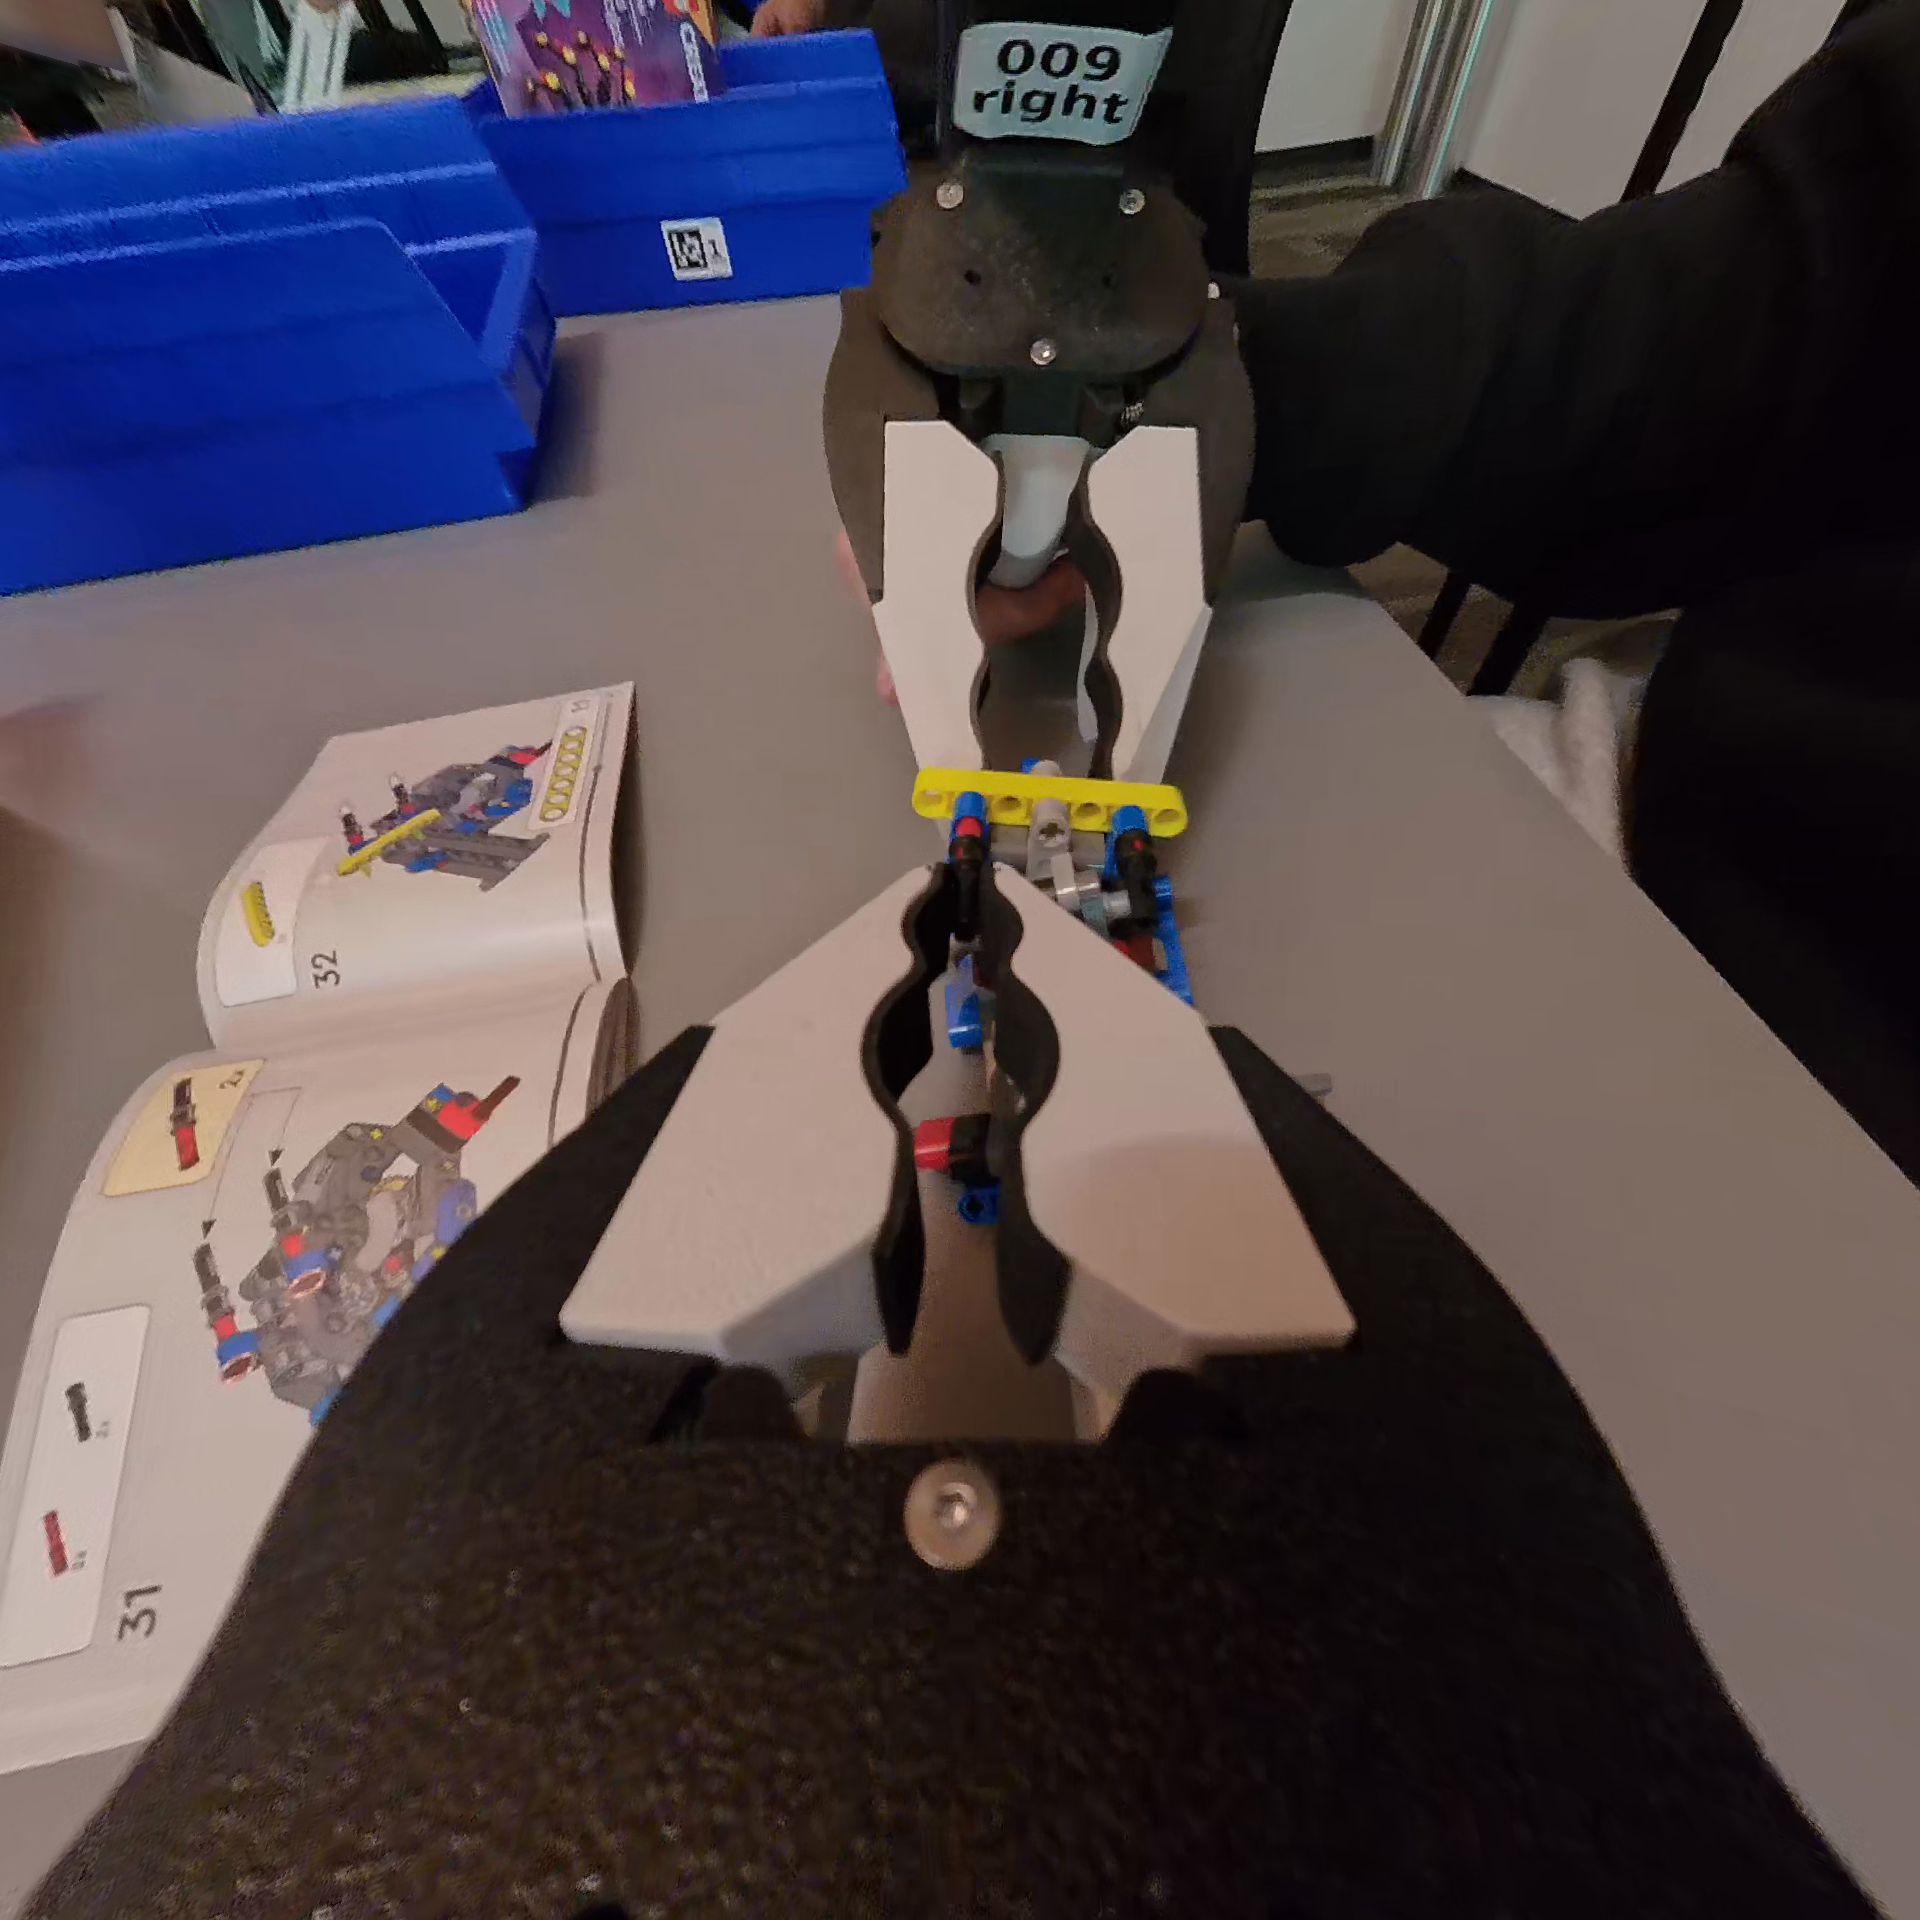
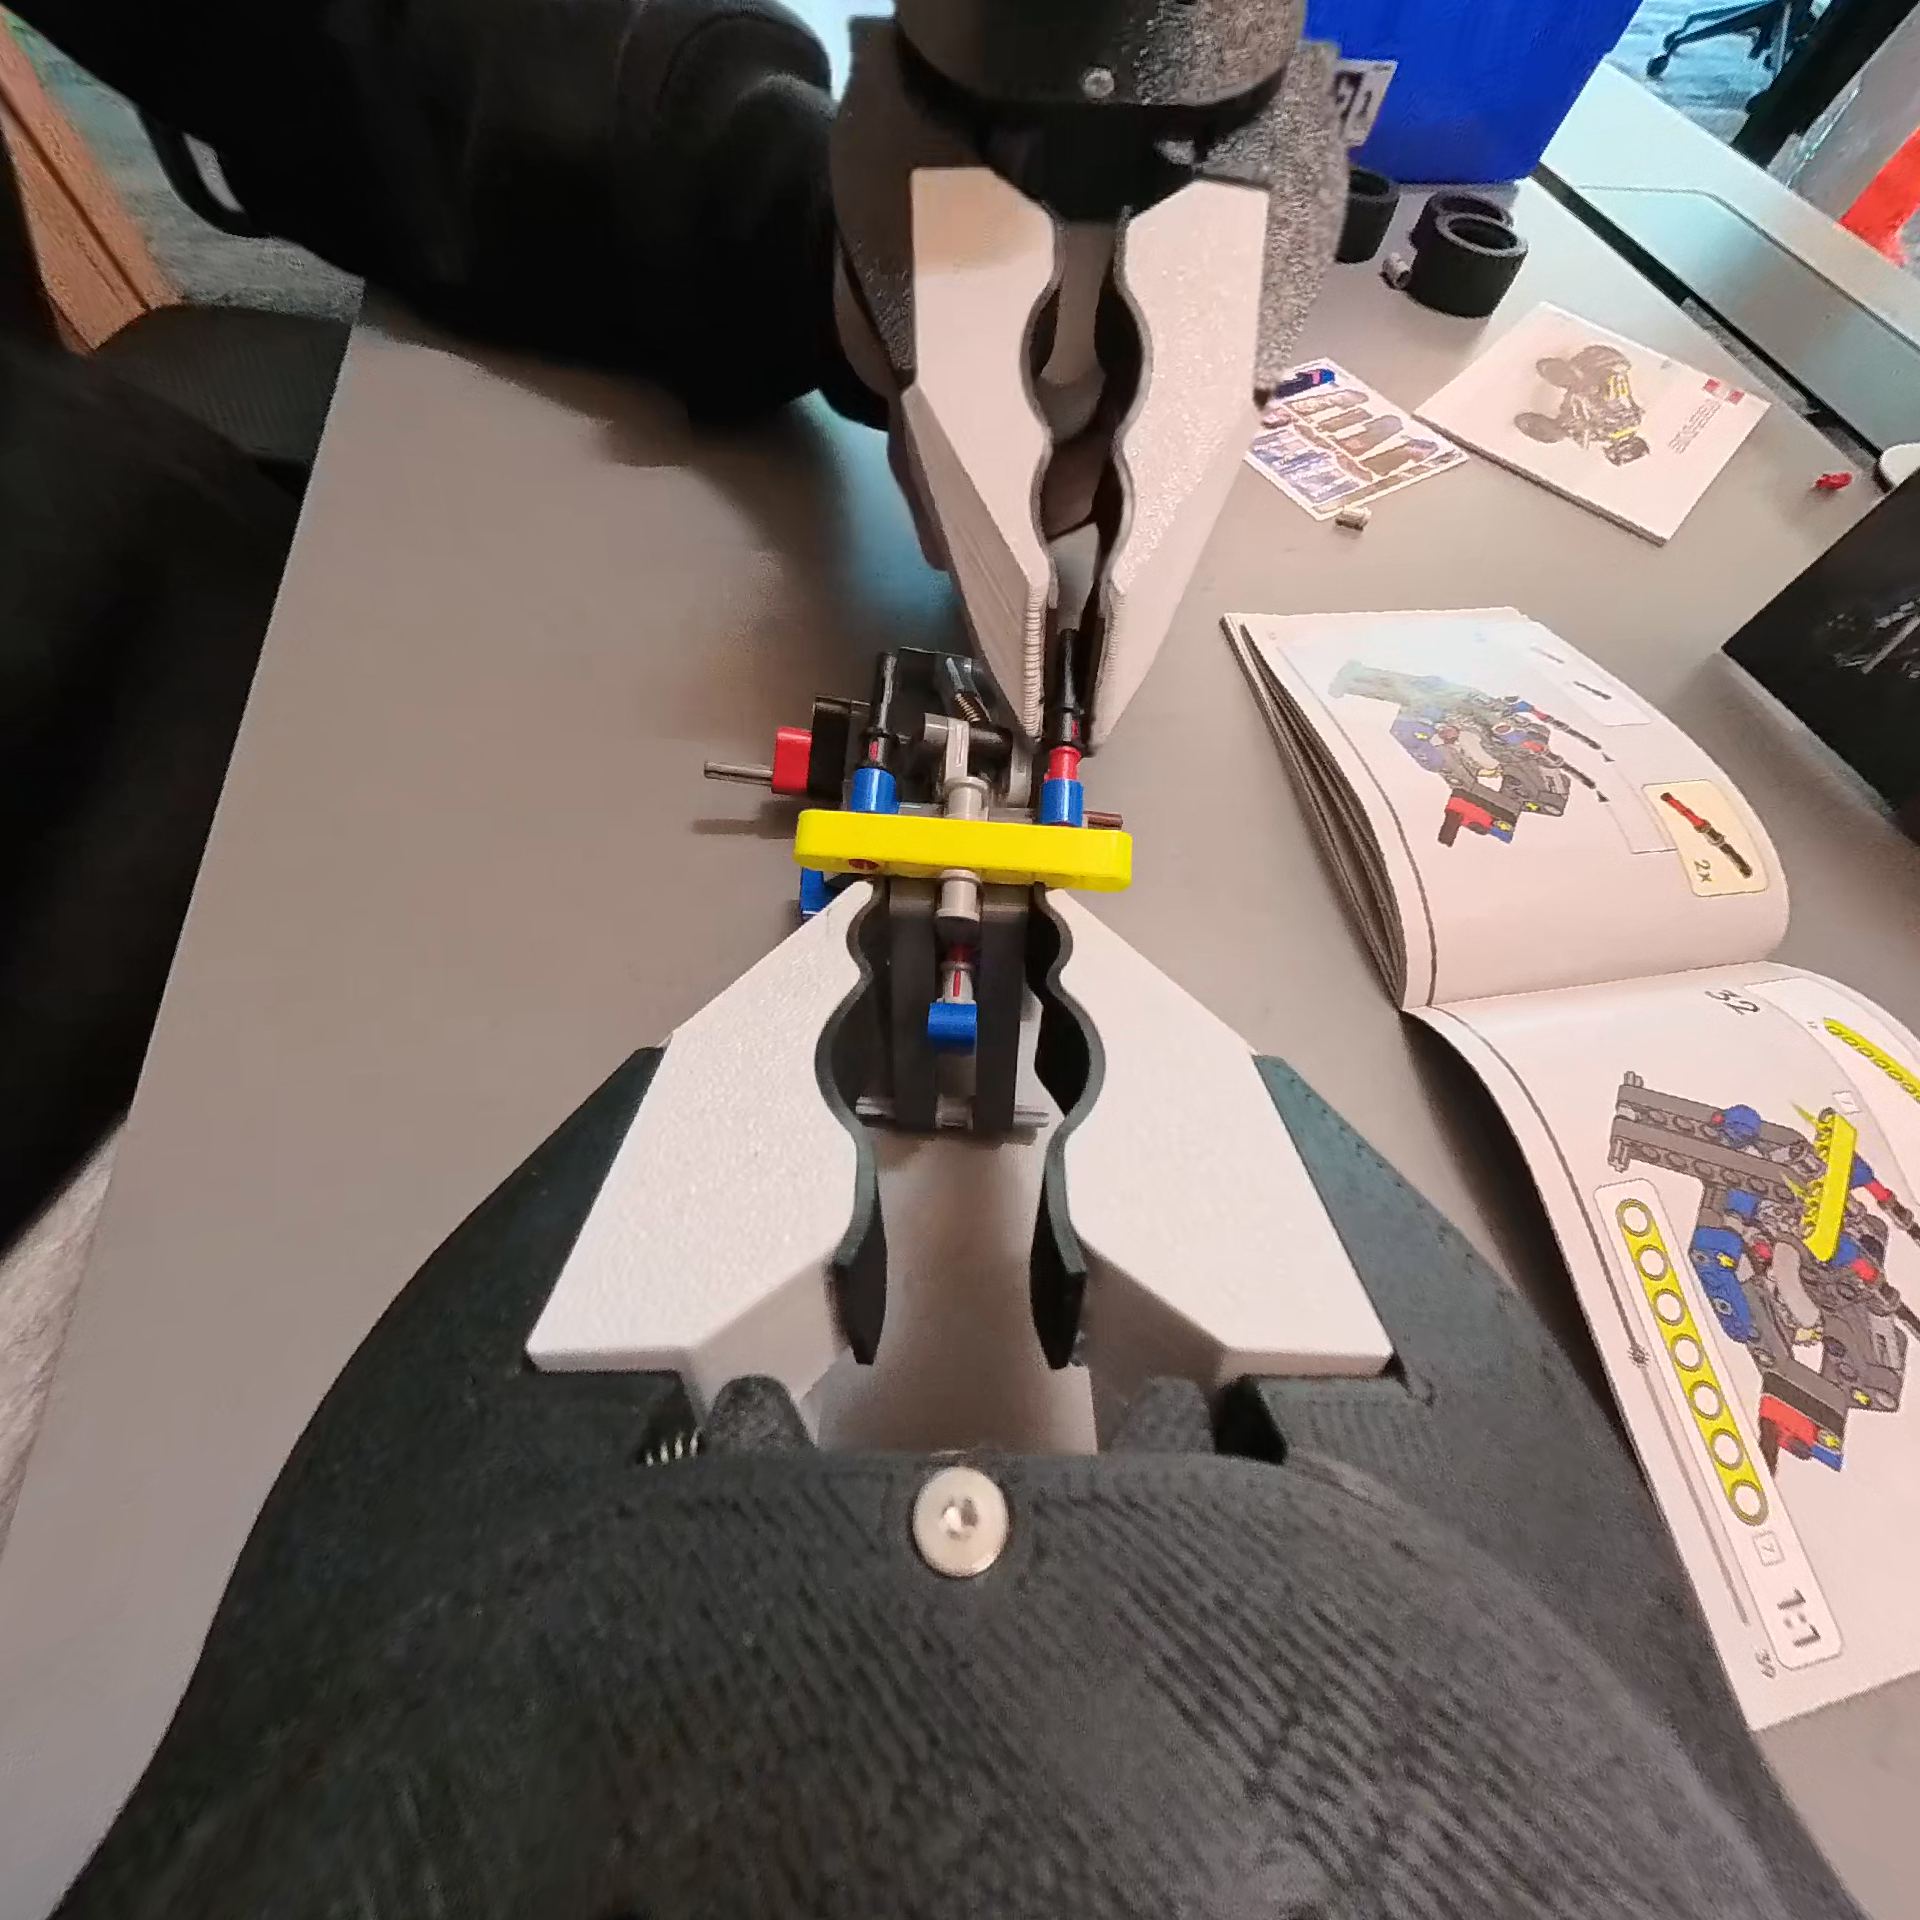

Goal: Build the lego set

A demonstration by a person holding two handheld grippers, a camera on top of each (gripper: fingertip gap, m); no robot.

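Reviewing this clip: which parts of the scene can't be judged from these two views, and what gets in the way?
- Lower part of the brick model: left wrist view, hidden under the left gripper.
- Grey frame's sides: right wrist view, covered by the right gripper fingers.
- Blue bins' contents: walls hide them.
- Booklet's small print: too small.
- Black tyres: count cut off.

Your grippers' matt white plastic fingers (image 2: 727, 1122) sit in rough, grainy black shells (image 1: 935, 1714) fastened with shiny metal screws (image 2: 958, 1523); the glossy plastic yellow beam (image 2: 961, 850) rests above the smooth grey table (image 1: 1403, 1039); the paper instruction booklet (image 2: 1558, 935) looks satiny.
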